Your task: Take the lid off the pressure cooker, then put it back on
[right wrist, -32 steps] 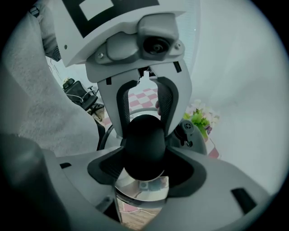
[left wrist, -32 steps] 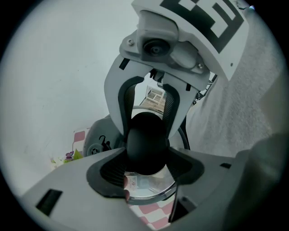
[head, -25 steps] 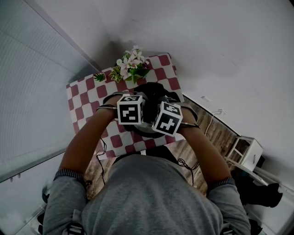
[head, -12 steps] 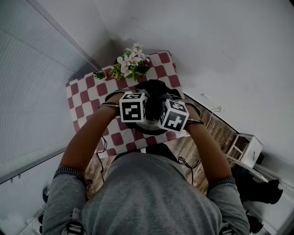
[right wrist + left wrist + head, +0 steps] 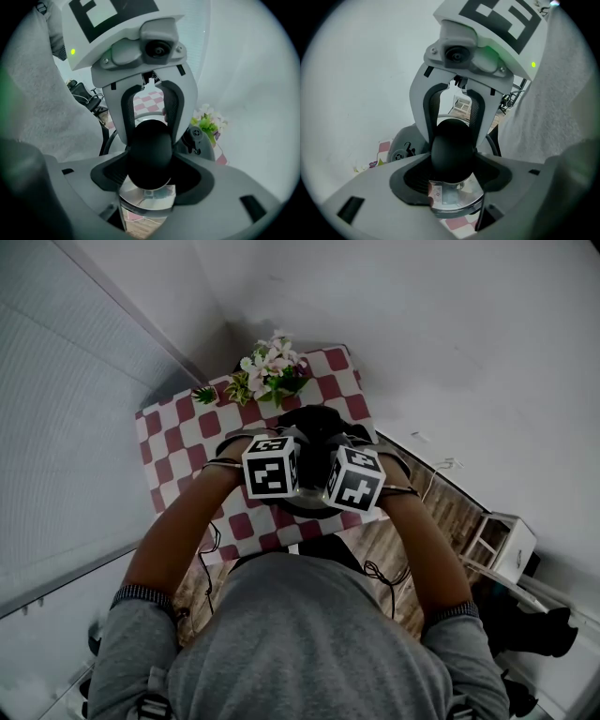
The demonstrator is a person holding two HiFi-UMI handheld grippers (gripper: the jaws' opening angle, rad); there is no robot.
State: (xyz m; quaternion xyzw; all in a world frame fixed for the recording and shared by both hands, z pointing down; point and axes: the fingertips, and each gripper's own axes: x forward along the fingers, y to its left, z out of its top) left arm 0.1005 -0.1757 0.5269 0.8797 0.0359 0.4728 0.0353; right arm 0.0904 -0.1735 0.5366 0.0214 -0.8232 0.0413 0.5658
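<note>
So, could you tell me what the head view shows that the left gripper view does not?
Only the head view: the person's forearms and the table's full outline. Only the left gripper view: the left gripper shut on the lid's black knob, with the steel lid beneath. Both: the right gripper and some of the checkered cloth.
</note>
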